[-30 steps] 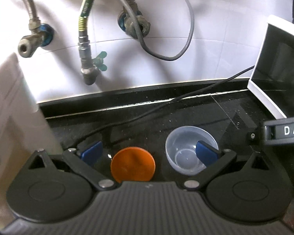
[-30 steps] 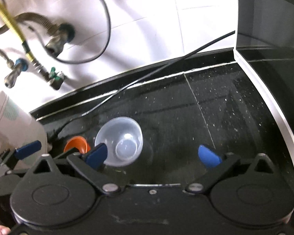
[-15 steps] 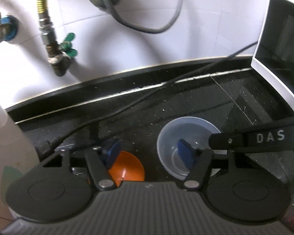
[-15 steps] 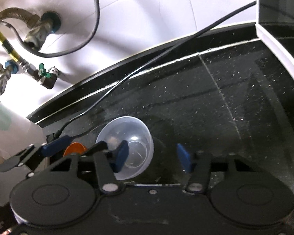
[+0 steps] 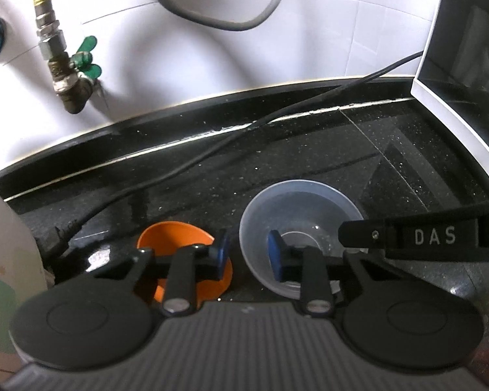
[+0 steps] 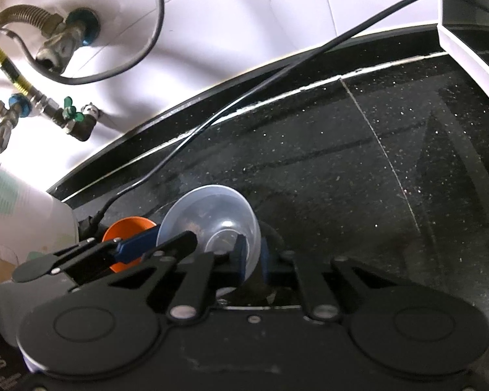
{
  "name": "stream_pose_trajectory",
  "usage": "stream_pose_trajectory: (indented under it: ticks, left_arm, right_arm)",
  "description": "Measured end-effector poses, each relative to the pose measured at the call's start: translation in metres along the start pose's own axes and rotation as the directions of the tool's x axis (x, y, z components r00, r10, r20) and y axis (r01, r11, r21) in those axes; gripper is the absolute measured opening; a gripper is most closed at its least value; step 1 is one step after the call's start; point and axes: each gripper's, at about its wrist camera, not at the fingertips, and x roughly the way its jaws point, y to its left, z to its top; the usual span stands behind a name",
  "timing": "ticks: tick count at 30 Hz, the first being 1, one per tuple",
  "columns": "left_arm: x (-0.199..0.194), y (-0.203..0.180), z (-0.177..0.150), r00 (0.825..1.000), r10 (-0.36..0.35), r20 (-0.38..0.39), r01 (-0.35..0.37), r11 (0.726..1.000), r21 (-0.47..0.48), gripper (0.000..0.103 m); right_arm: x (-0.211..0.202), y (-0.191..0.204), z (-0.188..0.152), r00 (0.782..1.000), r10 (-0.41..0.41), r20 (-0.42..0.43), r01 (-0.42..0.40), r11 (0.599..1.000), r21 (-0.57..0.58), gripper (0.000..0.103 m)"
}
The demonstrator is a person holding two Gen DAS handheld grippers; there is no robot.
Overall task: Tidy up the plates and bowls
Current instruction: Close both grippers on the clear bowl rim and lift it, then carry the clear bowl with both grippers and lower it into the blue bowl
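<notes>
A clear plastic bowl (image 5: 296, 208) and a smaller orange bowl (image 5: 176, 238) sit side by side on the black speckled counter (image 5: 309, 163). My left gripper (image 5: 248, 252) is low between them. One blue pad (image 5: 222, 251) is over the orange bowl's right rim, the other inside the clear bowl. Its jaws are closing, with both rims in the gap and neither squeezed. My right gripper (image 6: 251, 255) is shut on the right wall of the clear bowl (image 6: 208, 215), which tilts. The orange bowl (image 6: 127, 228) lies partly under the left gripper's fingers (image 6: 137, 247).
A black cable (image 5: 212, 156) runs across the counter to a plug by a white container (image 5: 6, 244) at the left. Valves and hoses (image 5: 68, 75) hang on the white tiled wall. A white-framed dark appliance (image 5: 466, 75) stands at the right.
Both grippers have dropped toward the bowls and their jaws have narrowed. The right one has pinched the clear bowl's wall, and the bowl now tilts.
</notes>
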Motion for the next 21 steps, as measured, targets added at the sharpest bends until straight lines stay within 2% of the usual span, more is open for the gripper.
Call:
stream_pose_trajectory:
  ticks: [11, 15, 21]
  left_arm:
    - [-0.018, 0.008, -0.001, 1.0, 0.0, 0.029, 0.0, 1.0, 0.006, 0.028]
    - [-0.021, 0.004, 0.002, 0.999, 0.004, 0.046, -0.005, 1.0, 0.028, 0.036]
    - [-0.005, -0.003, 0.01, 1.0, -0.008, 0.01, 0.008, 0.998, 0.058, 0.036]
  right_arm:
    - [-0.006, 0.003, 0.0, 1.0, 0.001, -0.005, -0.001, 1.0, -0.012, 0.009]
    - [-0.007, 0.001, 0.001, 1.0, -0.002, -0.005, 0.002, 1.0, -0.01, 0.009]
    - [-0.006, -0.002, 0.003, 1.0, -0.021, -0.001, 0.021, 1.0, -0.014, 0.009]
